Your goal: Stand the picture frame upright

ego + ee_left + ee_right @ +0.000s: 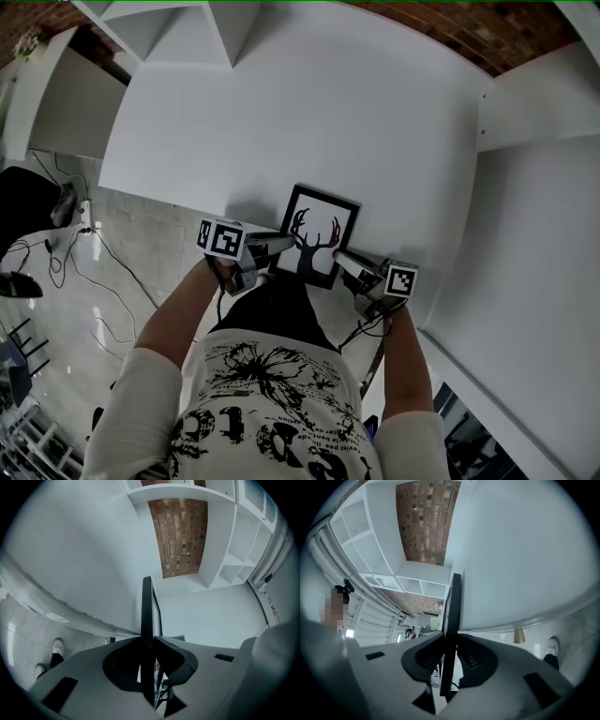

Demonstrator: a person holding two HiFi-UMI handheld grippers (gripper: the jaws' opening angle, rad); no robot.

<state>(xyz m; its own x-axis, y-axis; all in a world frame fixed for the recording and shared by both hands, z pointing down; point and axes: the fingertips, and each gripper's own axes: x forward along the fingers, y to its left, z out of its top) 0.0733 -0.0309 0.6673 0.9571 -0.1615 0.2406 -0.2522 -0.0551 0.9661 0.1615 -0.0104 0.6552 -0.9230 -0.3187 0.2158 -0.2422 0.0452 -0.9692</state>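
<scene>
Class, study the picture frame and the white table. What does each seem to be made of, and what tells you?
The picture frame: thin black moulding, matte, perhaps painted wood or plastic; edge-on it looks slim and uniformly dark. The table: smooth white board, probably laminate or painted; its face is even, seamless and low-gloss.

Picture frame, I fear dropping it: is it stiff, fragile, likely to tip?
Probably stiff: the picture frame looks straight, gripped at both side edges by the left gripper and right gripper. Its thin edge suggests it tips easily unless propped.
</scene>
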